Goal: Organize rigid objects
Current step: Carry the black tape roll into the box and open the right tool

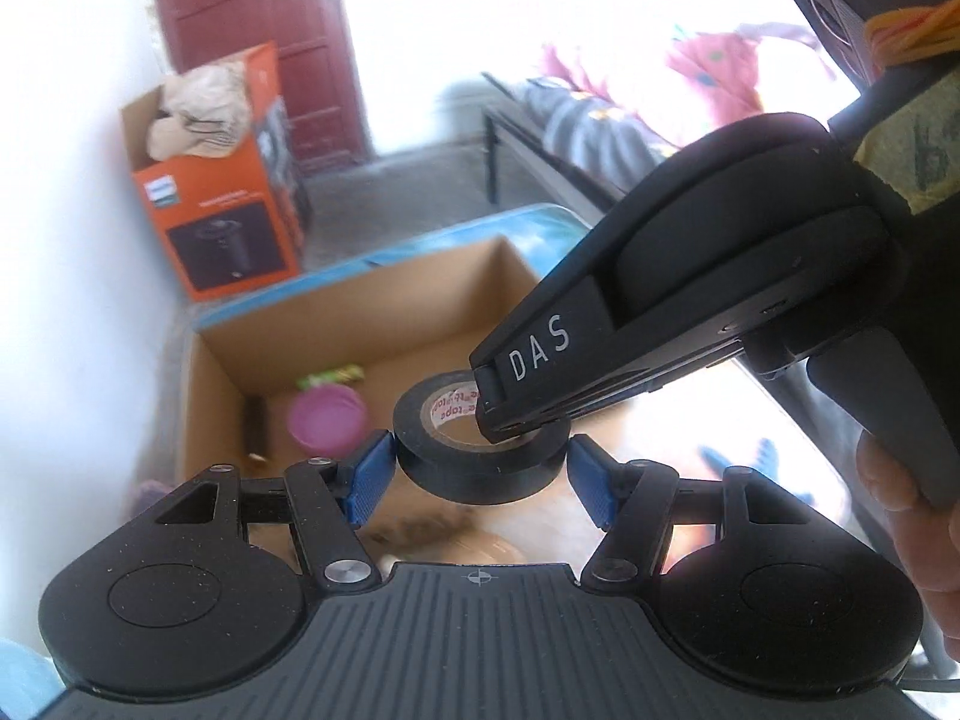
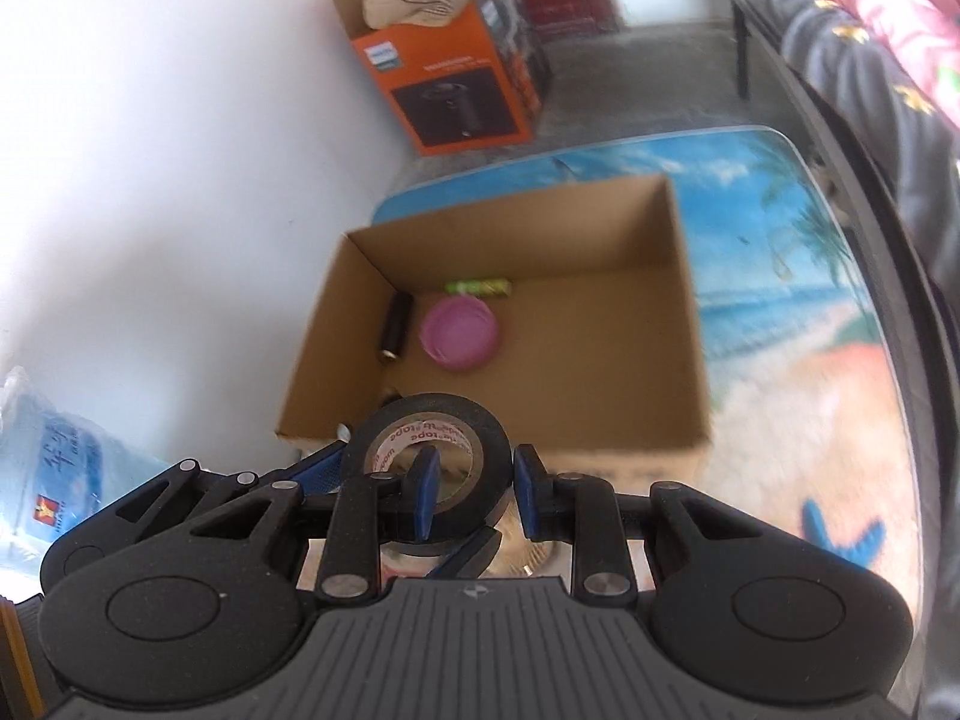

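A black roll of electrical tape [image 1: 480, 468] hangs in the air above an open cardboard box [image 1: 222, 372]. My left gripper [image 1: 480, 471] is shut on the roll, a blue pad pressing on each side of its outer rim. My right gripper [image 1: 516, 426] reaches in from the upper right and is shut on the wall of the same roll. In the right wrist view, one pad of the right gripper [image 2: 474, 492] sits inside the hole of the roll [image 2: 432, 414] and the other outside. The box [image 2: 684, 324] holds a pink lid [image 2: 459, 330], a black cylinder [image 2: 396, 324] and a green item [image 2: 480, 287].
The box stands on a table top with a beach print [image 2: 780, 276], next to a white wall. On the floor behind is an orange product box [image 2: 456, 60] stuffed with beige cloth. A dark frame with coloured bedding [image 2: 870, 48] runs along the right. Packaged water bottles [image 2: 54, 468] lie at the left.
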Demonstrator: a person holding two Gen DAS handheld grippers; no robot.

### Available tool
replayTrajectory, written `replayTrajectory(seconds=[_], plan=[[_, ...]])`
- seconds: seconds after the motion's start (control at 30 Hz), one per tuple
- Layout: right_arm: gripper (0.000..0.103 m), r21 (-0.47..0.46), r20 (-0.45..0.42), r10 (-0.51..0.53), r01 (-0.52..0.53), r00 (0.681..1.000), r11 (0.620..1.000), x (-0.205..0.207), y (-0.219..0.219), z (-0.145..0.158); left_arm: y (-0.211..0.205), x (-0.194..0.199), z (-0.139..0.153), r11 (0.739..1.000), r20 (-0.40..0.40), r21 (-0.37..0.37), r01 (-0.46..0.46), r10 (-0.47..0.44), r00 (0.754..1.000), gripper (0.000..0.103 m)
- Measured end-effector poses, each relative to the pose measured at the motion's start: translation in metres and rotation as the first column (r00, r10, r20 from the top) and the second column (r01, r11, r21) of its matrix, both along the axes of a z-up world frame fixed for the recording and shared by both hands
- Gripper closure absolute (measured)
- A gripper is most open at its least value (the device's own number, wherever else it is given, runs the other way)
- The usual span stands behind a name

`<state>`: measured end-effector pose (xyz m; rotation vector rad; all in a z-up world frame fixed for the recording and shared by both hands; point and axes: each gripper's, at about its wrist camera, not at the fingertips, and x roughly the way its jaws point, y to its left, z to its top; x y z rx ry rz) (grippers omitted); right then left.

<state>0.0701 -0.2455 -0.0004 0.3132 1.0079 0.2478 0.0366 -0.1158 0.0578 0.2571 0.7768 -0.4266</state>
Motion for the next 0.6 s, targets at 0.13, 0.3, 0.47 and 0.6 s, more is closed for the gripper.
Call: replayTrajectory(seconds=[0.13, 0.3, 0.47, 0.6], plan=[[0.074, 0.022, -0.005, 0.075, -0.075, 0.997, 0.997, 0.043, 0.016, -0.005, 0.007, 0.032, -0.006, 0.997, -0.014, 0.013, -0.07, 0.07, 0.997, 0.04], [0.074, 0.053, -0.089, 0.149, -0.145, 0.985, 0.988, 0.097, 0.033, -0.035, 0.016, 0.073, -0.026, 0.988, -0.111, 0.015, -0.154, 0.154, 0.982, 0.04], [0.074, 0.057, -0.197, 0.212, -0.205, 0.957, 0.977, 0.138, 0.043, -0.076, 0.029, 0.114, -0.058, 0.976, -0.265, 0.009, -0.219, 0.213, 0.94, 0.04], [0.074, 0.096, -0.292, 0.241, -0.222, 0.925, 0.97, 0.159, 0.046, -0.111, 0.03, 0.135, -0.077, 0.968, -0.371, 0.038, -0.25, 0.246, 0.896, 0.04]])
